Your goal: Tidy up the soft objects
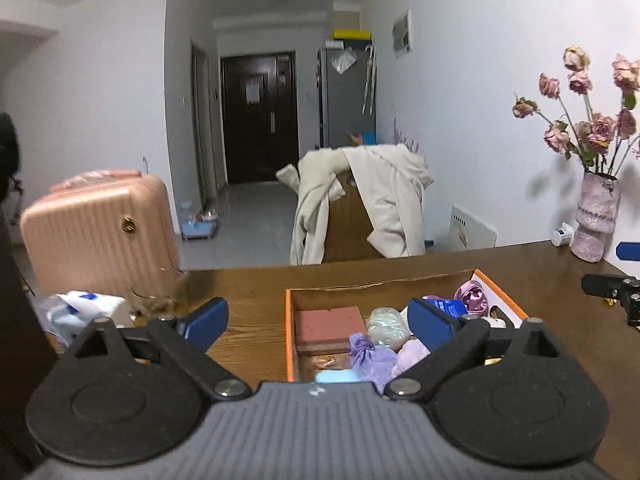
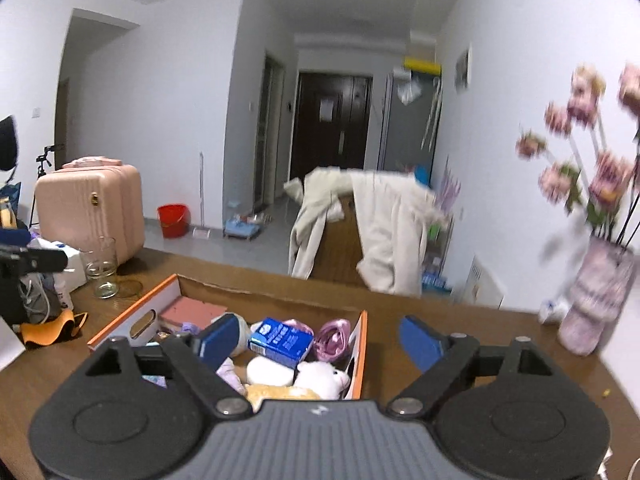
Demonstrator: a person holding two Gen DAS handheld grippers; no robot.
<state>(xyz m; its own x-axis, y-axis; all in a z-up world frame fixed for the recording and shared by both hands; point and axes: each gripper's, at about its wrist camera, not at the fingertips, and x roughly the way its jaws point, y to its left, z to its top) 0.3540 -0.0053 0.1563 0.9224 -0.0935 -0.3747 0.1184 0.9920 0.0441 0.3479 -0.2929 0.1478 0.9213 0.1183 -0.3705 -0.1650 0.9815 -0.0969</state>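
Left wrist view: left gripper (image 1: pixel 318 320) held above the near end of the orange-edged box (image 1: pixel 289 332) on the brown desk (image 1: pixel 248 292), jaws spread wide, nothing between them. Inside the box: pink sponge block (image 1: pixel 330 324), lavender pouch (image 1: pixel 366 356), pale green bundle (image 1: pixel 386 326), blue carton (image 1: pixel 454 306), pink satin scrunchie (image 1: pixel 474 296).

Right wrist view: right gripper (image 2: pixel 316 340) over the box's right wall (image 2: pixel 362 344), jaws likewise released and empty. Below: white plush toy (image 2: pixel 320 376), yellow plush (image 2: pixel 280 392). Glass (image 2: pixel 102 268) standing left on the desk.
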